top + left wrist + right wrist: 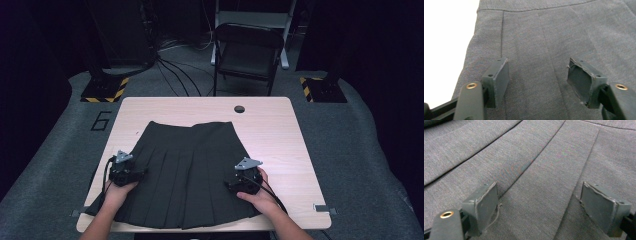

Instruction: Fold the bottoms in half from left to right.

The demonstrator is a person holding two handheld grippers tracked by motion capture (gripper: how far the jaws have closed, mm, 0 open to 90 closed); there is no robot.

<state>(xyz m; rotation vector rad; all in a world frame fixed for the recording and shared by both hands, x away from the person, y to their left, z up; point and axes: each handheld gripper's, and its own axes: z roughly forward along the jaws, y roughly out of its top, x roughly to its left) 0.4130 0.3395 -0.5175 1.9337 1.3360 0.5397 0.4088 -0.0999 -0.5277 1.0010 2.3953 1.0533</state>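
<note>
A dark grey pleated fabric skirt (187, 175) lies flat on the pale wooden table (280, 130), waistband away from the person, hem at the near edge. The left gripper (537, 80) and right gripper (539, 207) hover over its two sides, jaws spread wide and grasping nothing. A pinch here could catch only one pleat and drag the cloth askew; whether the jaws touch the fabric is hard to tell, and the hem's left corner hangs past the table edge.

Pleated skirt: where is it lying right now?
The pleated skirt lies flat on the table's near-left half in the high view, under both open grippers.
</note>
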